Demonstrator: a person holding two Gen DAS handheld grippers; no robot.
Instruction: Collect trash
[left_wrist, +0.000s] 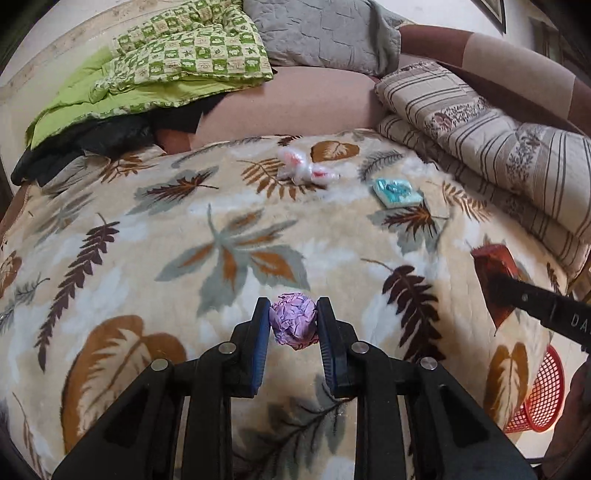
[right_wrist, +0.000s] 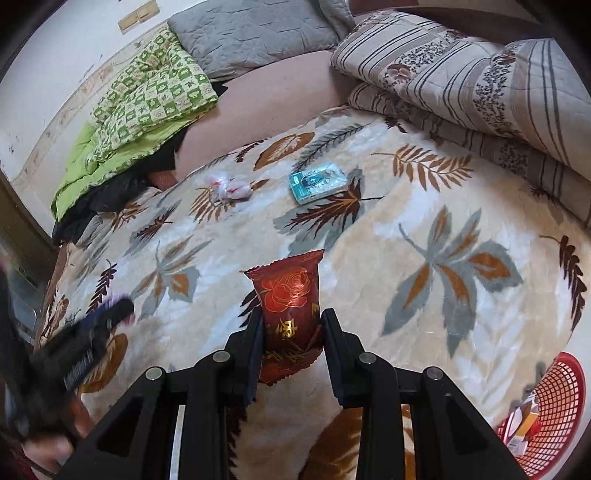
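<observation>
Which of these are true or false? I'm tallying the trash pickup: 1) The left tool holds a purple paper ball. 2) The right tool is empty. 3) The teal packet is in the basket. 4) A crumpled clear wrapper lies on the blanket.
1) True: the left tool is shut on the purple paper ball.
2) False: the right tool grips a red snack packet.
3) False: the teal packet lies on the leaf-print blanket; the red basket sits at the bed's edge.
4) True: the crumpled clear wrapper lies there.
</observation>
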